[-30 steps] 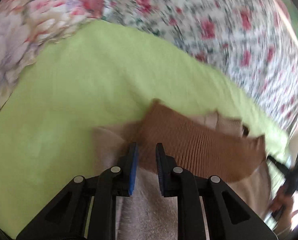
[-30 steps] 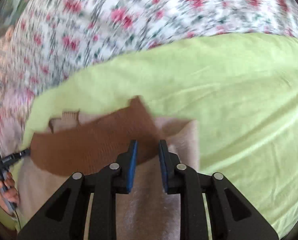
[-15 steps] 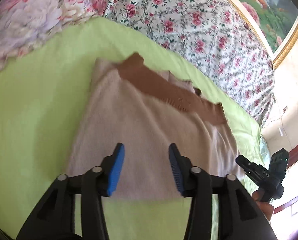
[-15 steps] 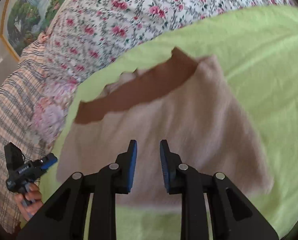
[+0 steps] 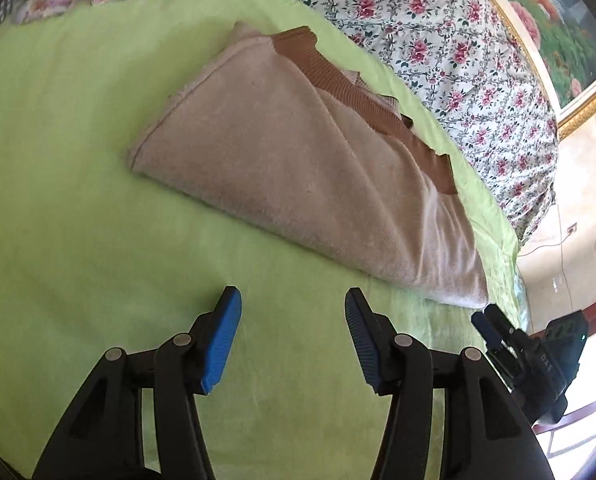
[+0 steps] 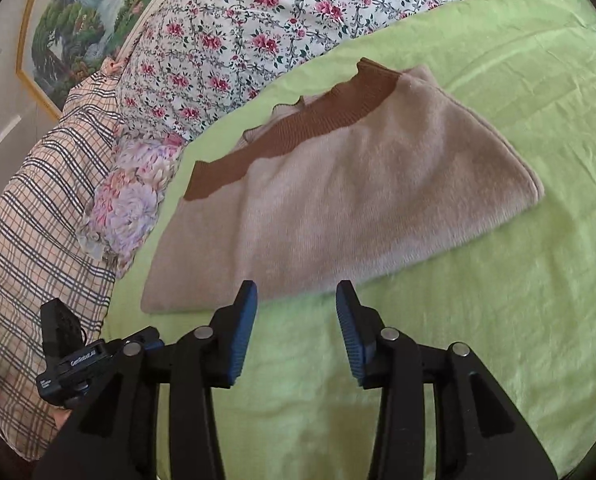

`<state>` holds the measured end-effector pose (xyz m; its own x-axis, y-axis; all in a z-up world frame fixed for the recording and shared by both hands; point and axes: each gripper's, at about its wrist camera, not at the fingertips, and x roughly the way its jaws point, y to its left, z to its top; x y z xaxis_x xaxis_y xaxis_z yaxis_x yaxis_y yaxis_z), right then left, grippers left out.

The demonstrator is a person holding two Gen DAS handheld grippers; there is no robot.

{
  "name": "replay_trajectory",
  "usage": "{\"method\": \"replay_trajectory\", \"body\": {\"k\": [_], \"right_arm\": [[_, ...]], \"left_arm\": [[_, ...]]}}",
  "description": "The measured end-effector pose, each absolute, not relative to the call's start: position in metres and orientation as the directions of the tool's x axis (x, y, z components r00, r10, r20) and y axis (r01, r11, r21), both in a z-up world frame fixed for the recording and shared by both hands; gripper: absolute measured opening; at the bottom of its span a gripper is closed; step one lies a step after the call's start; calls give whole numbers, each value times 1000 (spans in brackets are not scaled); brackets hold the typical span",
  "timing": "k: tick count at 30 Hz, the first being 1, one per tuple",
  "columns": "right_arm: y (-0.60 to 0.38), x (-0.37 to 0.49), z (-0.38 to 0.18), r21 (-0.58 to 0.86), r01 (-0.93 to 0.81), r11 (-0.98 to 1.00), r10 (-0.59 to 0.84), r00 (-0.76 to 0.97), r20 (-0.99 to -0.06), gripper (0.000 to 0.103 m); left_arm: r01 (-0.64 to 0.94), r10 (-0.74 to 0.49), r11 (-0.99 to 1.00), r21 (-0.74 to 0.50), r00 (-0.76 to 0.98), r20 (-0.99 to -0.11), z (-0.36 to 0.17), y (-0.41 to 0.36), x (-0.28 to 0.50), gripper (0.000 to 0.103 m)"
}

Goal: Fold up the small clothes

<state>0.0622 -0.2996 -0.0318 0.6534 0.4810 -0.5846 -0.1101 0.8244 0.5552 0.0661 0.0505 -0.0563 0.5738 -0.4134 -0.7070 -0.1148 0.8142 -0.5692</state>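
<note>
A folded beige knit garment with a brown ribbed band along its far edge lies flat on the green cloth. It also shows in the right wrist view, with the band at the back. My left gripper is open and empty, above the green cloth just short of the garment's near edge. My right gripper is open and empty, its fingertips at the garment's near edge. Each gripper shows at the edge of the other's view.
A floral bedspread lies behind the green cloth, with a plaid fabric and a flowered pillow at the left of the right wrist view. A framed painting hangs on the wall behind.
Both grippers let go of the garment and pulled back toward me. Their jaws went from nearly shut on the fabric to open. The garment now lies folded over.
</note>
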Motion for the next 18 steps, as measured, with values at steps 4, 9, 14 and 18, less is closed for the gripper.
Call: {"method": "replay_trajectory", "body": {"k": [4, 9, 14, 18], "right_arm": [[-302, 61, -34, 561, -101, 822, 481, 651, -588, 43], [-306, 65, -31, 564, -108, 819, 486, 653, -580, 43], [-304, 67, -24, 570, -126, 812, 498, 659, -564, 43], [-304, 76, -21, 581, -143, 801, 515, 659, -549, 43]], "left_arm": [[-132, -392, 818, -560, 585, -710, -56, 51, 72, 56], [-196, -333, 814, -547, 614, -716, -58, 59, 91, 56], [-253, -281, 792, -555, 656, -700, -64, 76, 122, 56], [-317, -234, 752, -578, 691, -684, -65, 92, 149, 48]]}}
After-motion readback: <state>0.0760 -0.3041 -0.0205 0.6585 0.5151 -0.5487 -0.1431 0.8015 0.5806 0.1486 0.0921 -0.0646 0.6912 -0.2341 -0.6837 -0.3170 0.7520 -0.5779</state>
